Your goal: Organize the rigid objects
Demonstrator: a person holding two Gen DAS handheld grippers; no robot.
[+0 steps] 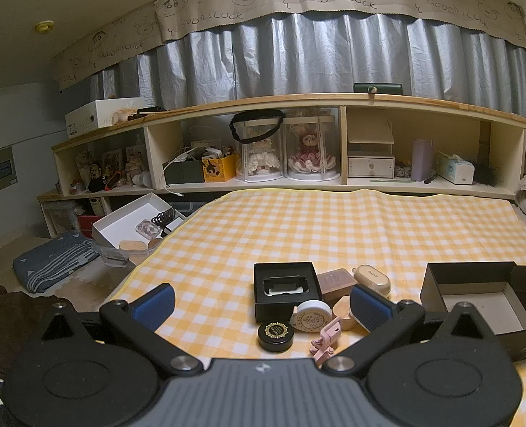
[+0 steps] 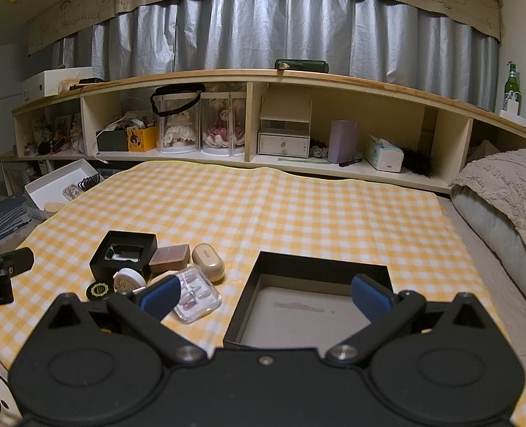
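Nothing is picked up yet: both the left gripper [image 1: 263,306] and right gripper [image 2: 265,297] gape empty. Small items cluster beside the empty black box [image 2: 309,302]; next, probably grab the clear case [image 2: 197,297].

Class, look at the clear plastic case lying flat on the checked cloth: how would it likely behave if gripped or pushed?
The clear plastic case looks glossy and hard, so it would probably stay stiff but might slip between pads. It lies flat and low, so it should slide rather than roll or tip. The small pieces visible inside may rattle or shift.
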